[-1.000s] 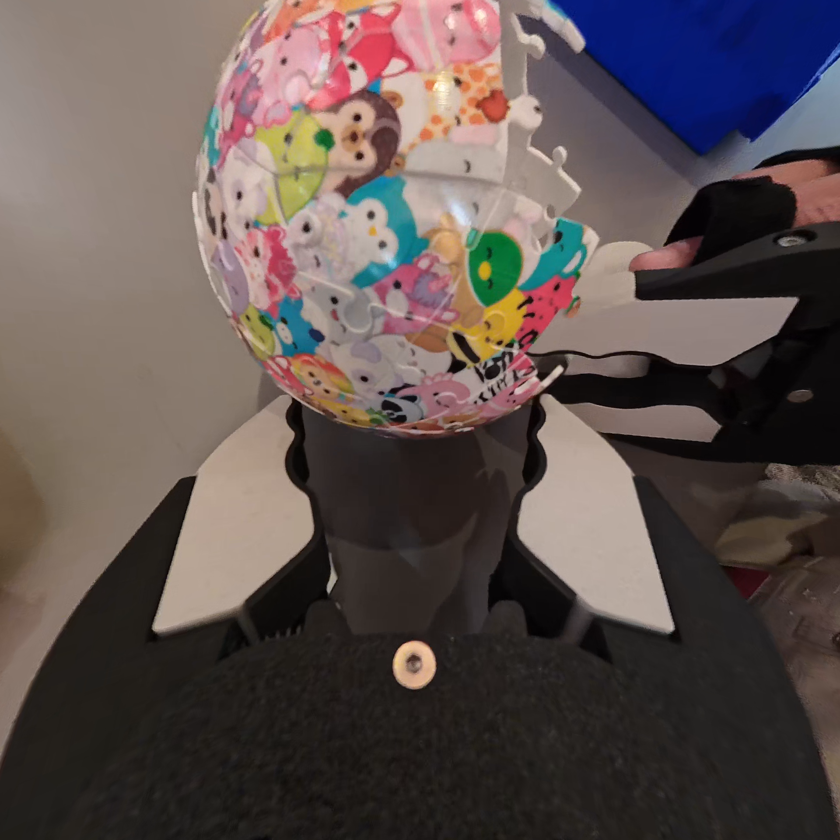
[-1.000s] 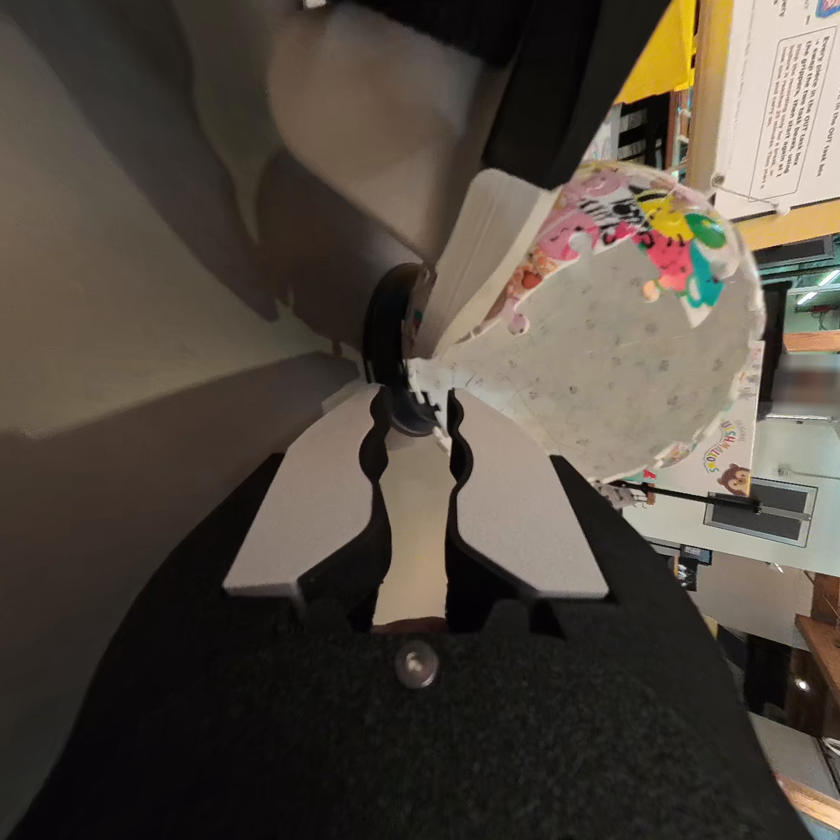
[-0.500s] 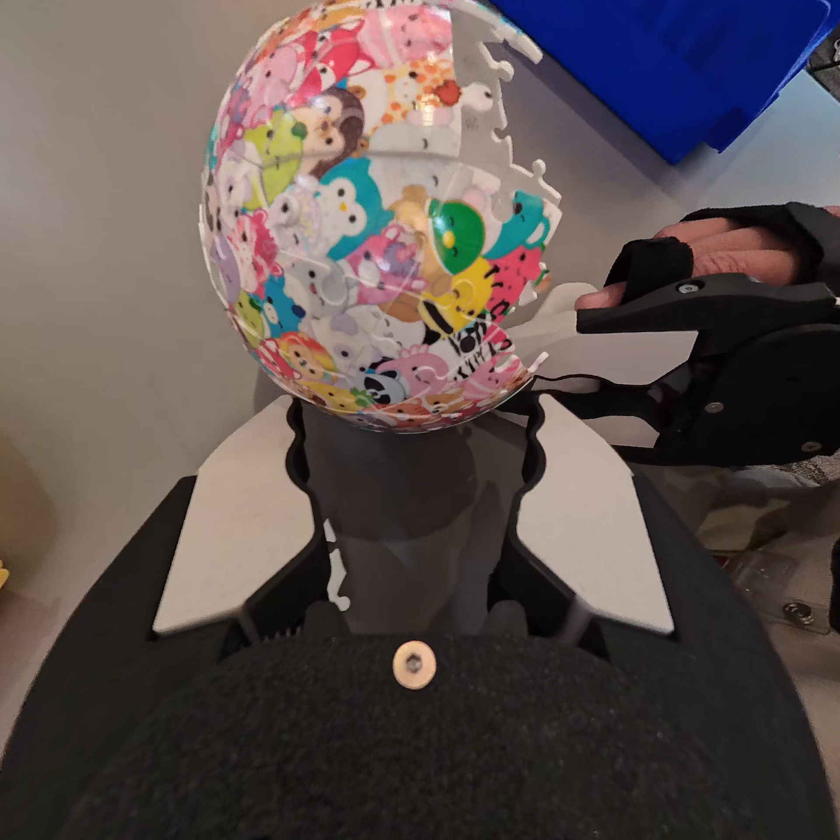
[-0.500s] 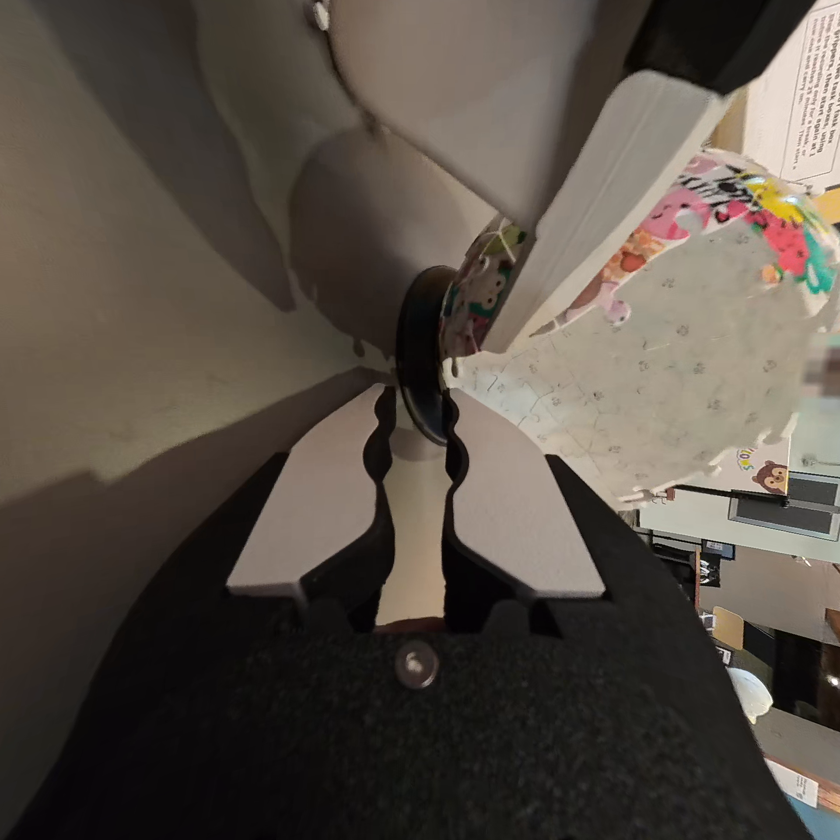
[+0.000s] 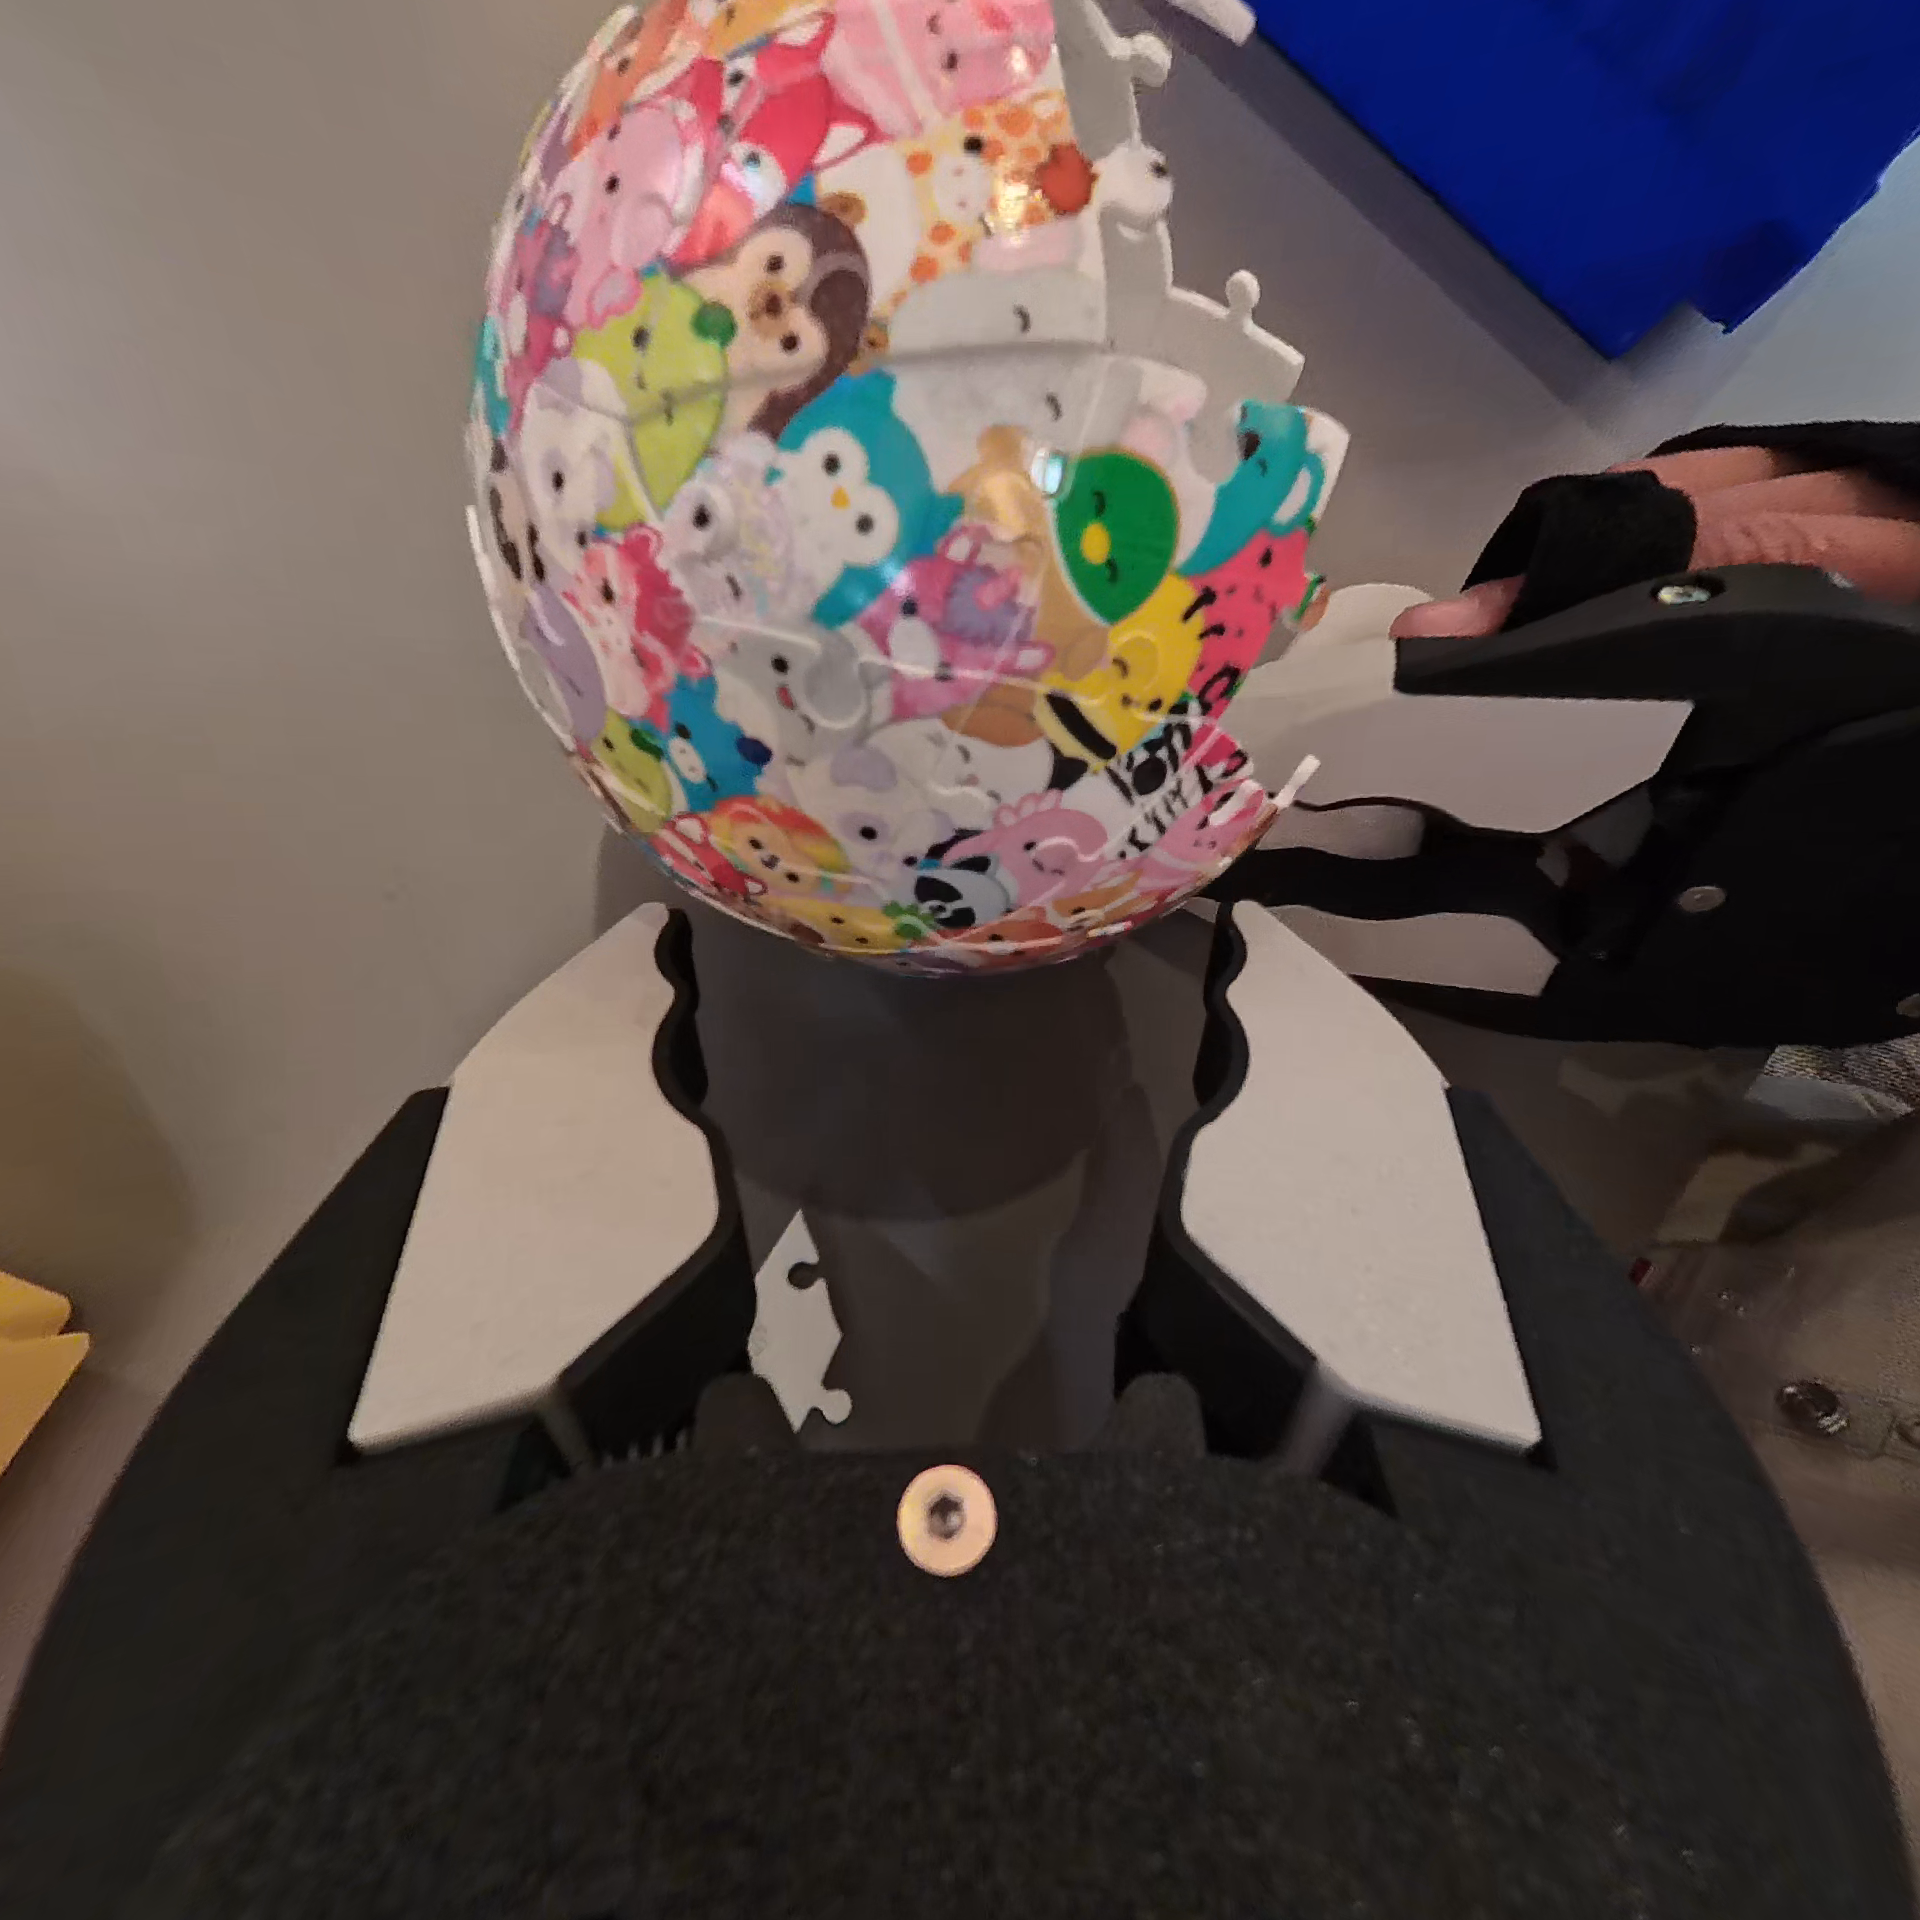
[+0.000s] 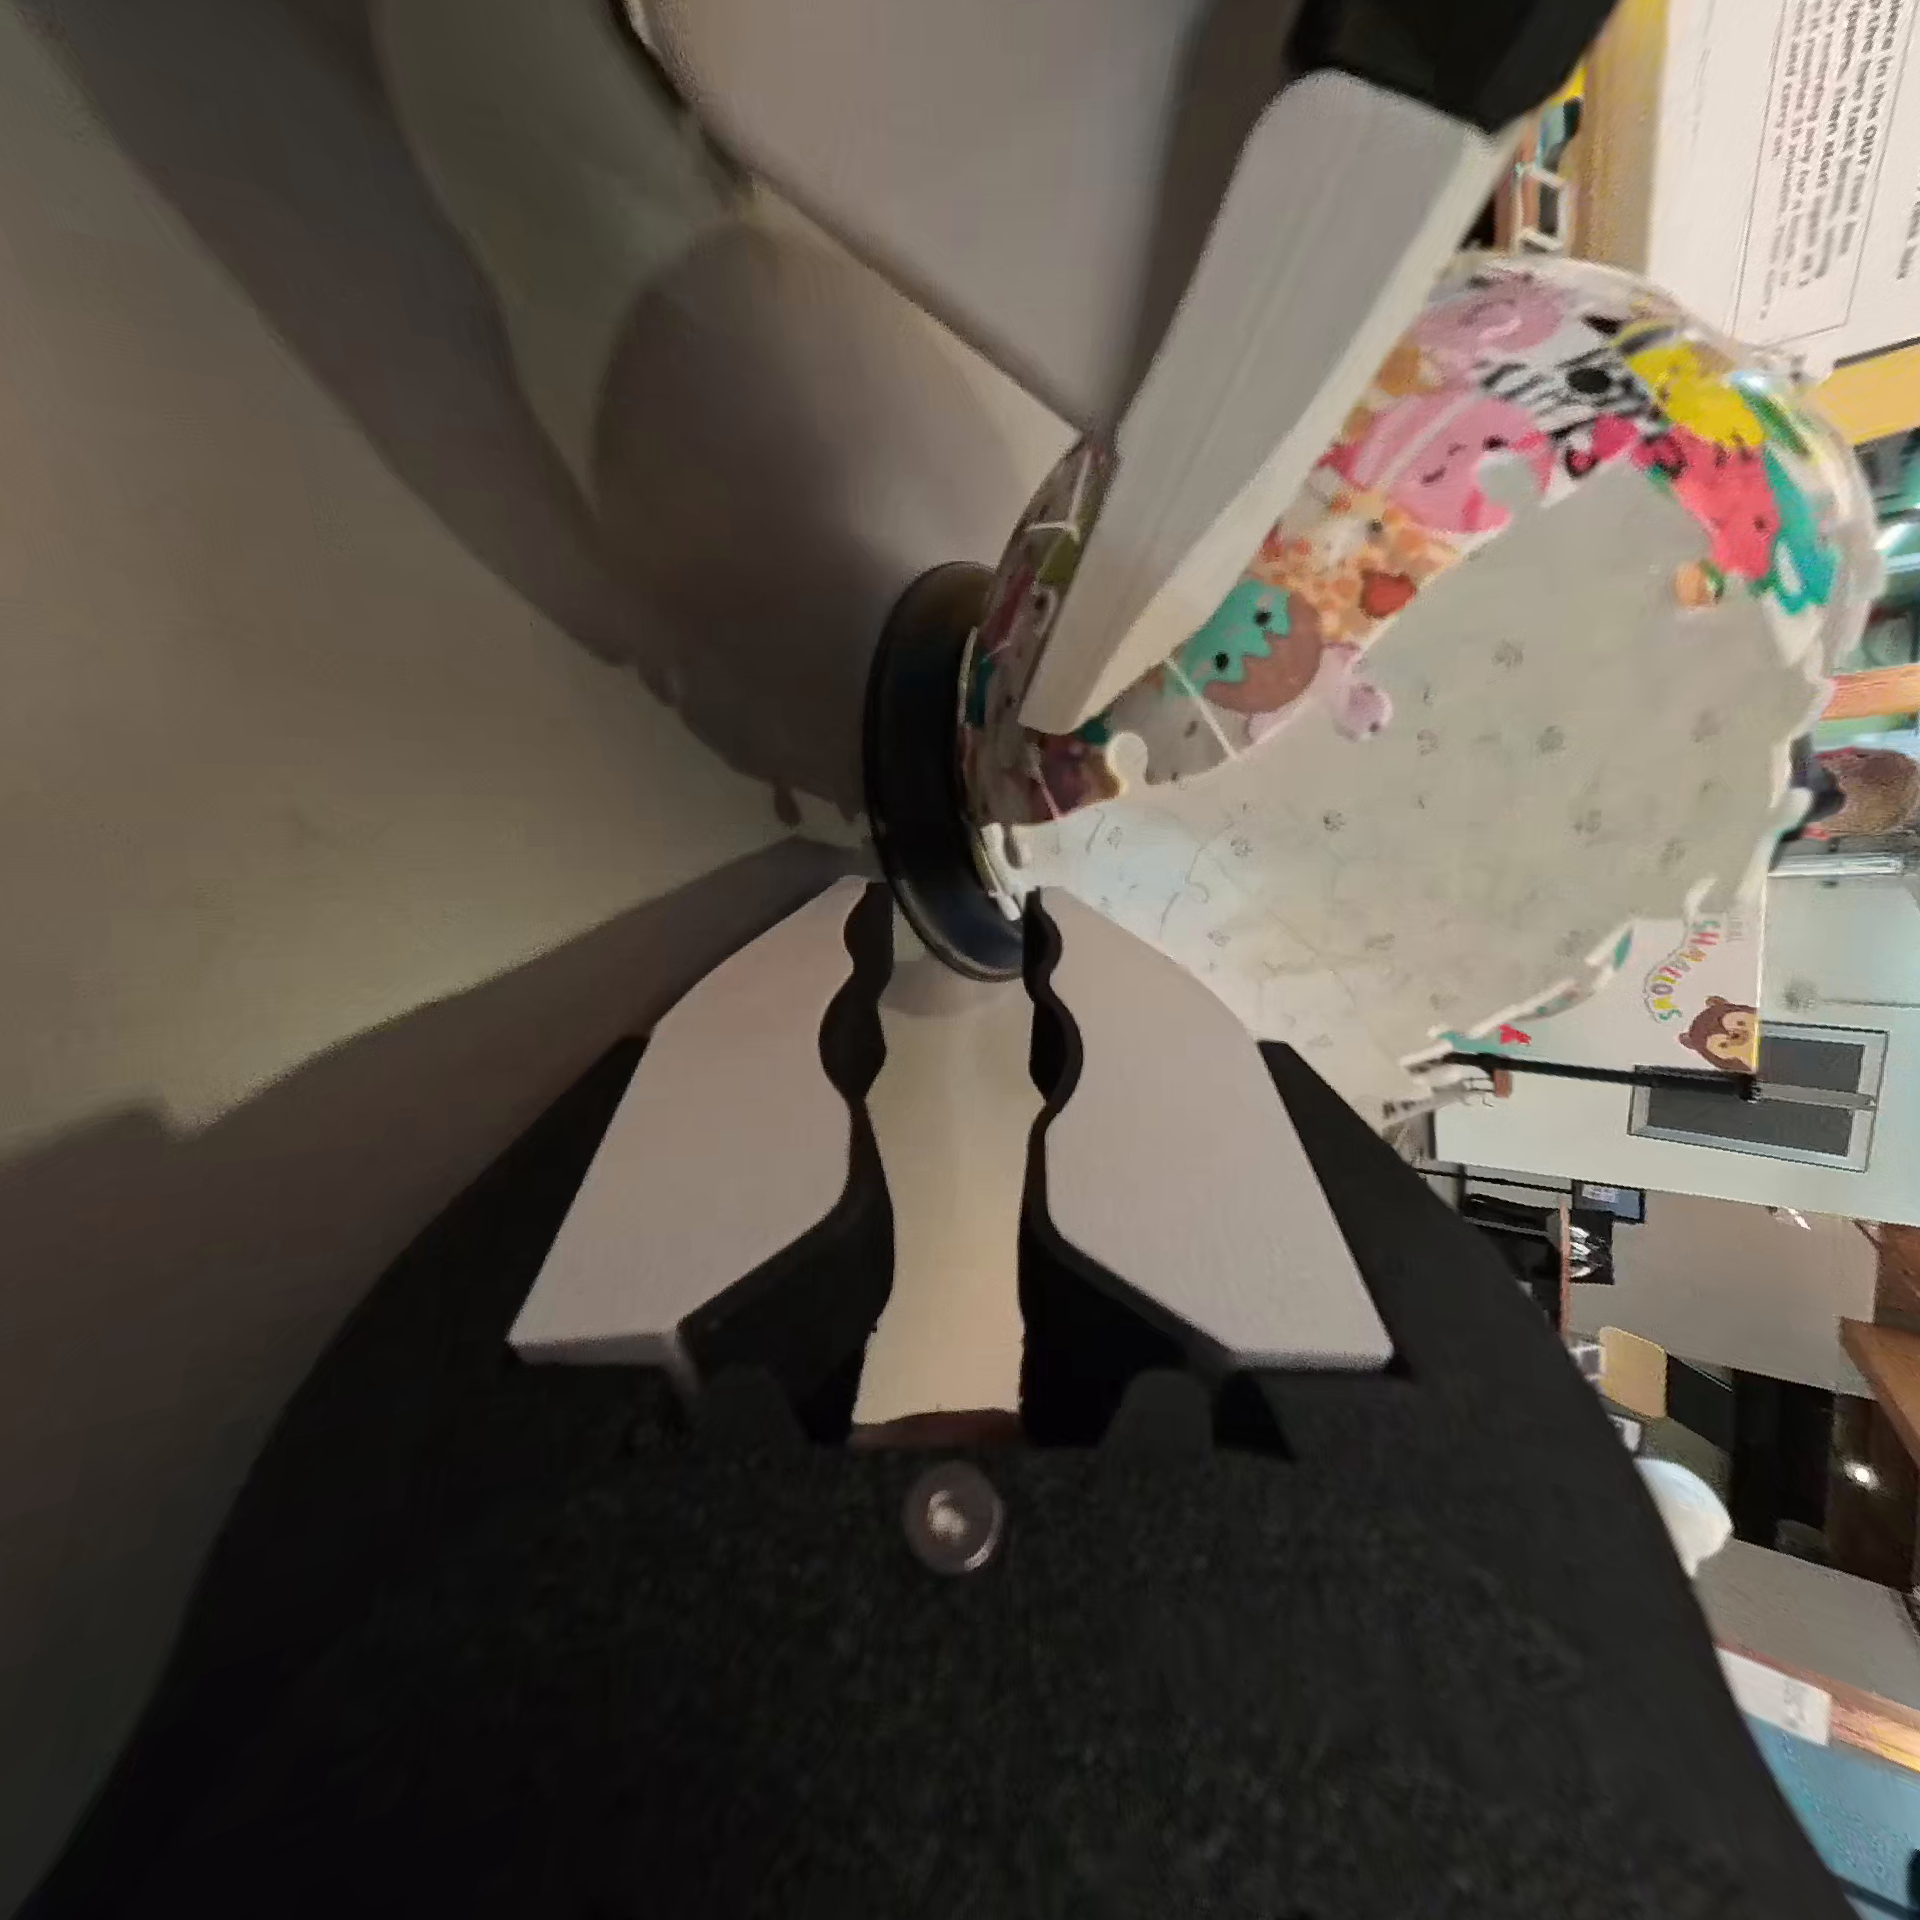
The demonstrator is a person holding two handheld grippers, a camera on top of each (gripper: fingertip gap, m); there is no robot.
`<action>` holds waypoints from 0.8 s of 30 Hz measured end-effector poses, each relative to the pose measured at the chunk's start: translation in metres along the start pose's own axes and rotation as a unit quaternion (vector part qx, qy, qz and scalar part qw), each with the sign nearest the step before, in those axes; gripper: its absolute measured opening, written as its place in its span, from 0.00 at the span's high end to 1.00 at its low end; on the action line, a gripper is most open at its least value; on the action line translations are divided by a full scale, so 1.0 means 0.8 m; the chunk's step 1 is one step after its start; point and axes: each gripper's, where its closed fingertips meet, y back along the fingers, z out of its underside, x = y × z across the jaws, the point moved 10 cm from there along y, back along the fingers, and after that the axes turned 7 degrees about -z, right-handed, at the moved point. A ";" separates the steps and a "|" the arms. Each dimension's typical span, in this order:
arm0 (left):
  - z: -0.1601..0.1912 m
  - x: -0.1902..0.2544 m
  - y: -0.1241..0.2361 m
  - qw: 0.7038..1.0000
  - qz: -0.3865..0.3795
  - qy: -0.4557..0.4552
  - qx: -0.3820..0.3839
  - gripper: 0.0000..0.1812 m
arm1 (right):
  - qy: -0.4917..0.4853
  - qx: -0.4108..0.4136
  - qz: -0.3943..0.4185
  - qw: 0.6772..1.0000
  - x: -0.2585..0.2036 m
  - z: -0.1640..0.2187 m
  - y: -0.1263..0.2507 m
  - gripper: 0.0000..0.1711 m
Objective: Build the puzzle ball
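The puzzle ball (image 5: 831,499) is a partly built sphere of colourful cartoon pieces with a jagged gap on its right side. The right wrist view shows its white inside (image 6: 1403,810) and the black ring stand (image 6: 920,821) under it. My left gripper (image 5: 945,935) is open, its fingers straddling the ball's lower part; one white finger (image 6: 1247,416) lies against the ball. My right gripper (image 6: 945,914) is nearly shut, with the stand's rim between its fingertips. It reaches in from the right in the left wrist view (image 5: 1309,743).
A loose white puzzle piece (image 5: 800,1340) lies on the table between my left fingers. A blue bin (image 5: 1610,156) stands at the back right, a yellow thing (image 5: 31,1340) at the left edge. A gloved hand (image 5: 1662,540) holds the right gripper. Clear plastic (image 5: 1766,1351) lies right. About 6 centimeters separates my left fingertips from my right. The loose white puzzle piece (image 5: 800,1340) is about 8 centimeters from my left fingertips.
The ball has turned on its stand, so more coloured pieces face the right camera. In the left view it tilted one way and came back. The right fingers stayed on the stand's rim.
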 end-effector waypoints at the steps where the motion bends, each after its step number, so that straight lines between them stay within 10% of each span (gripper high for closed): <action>1: -0.001 0.000 -0.001 1.000 0.004 0.002 0.002 0.48 | -0.003 0.000 0.002 1.000 0.002 0.002 0.000 0.86; 24: -0.005 -0.005 -0.005 1.000 0.020 -0.001 0.000 0.50 | 0.022 0.007 -0.024 0.999 0.014 -0.001 -0.013 0.98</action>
